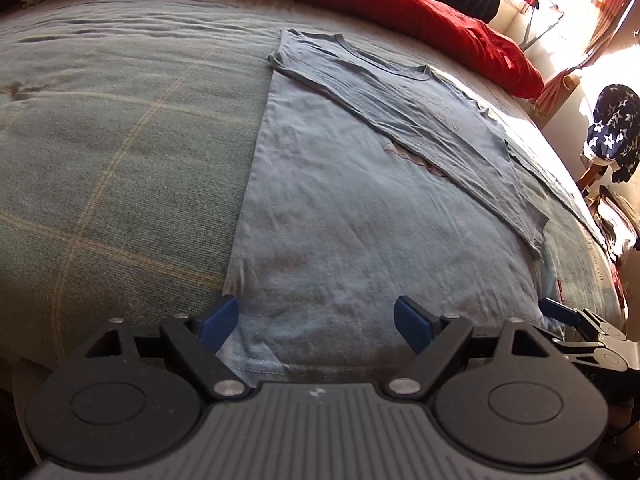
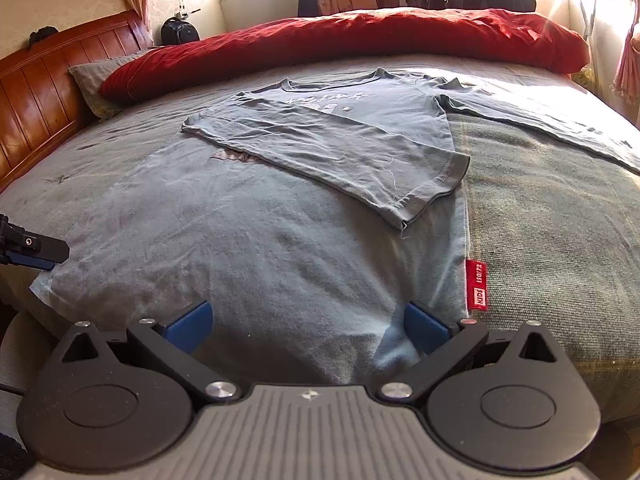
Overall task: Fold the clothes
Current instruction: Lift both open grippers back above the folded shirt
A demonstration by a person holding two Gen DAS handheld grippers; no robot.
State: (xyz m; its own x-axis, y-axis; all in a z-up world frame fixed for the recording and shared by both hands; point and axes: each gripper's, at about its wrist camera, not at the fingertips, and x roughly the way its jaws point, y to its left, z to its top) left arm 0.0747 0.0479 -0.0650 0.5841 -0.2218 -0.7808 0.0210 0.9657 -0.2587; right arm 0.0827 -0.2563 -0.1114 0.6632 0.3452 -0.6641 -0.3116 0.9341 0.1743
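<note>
Rumpled red duvet (image 2: 360, 36) beyond pale blue cotton T-shirt (image 2: 240, 232), partly folded on green checked blanket (image 1: 100, 168). Left gripper (image 1: 316, 324) and right gripper (image 2: 308, 326) both spread wide, empty, at hem.

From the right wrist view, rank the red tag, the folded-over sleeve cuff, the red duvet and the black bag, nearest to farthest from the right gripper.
1. red tag, just right of the right gripper.
2. sleeve cuff, mid-bed, right of centre.
3. red duvet, across the far side.
4. black bag, far left, beyond the bed.
</note>
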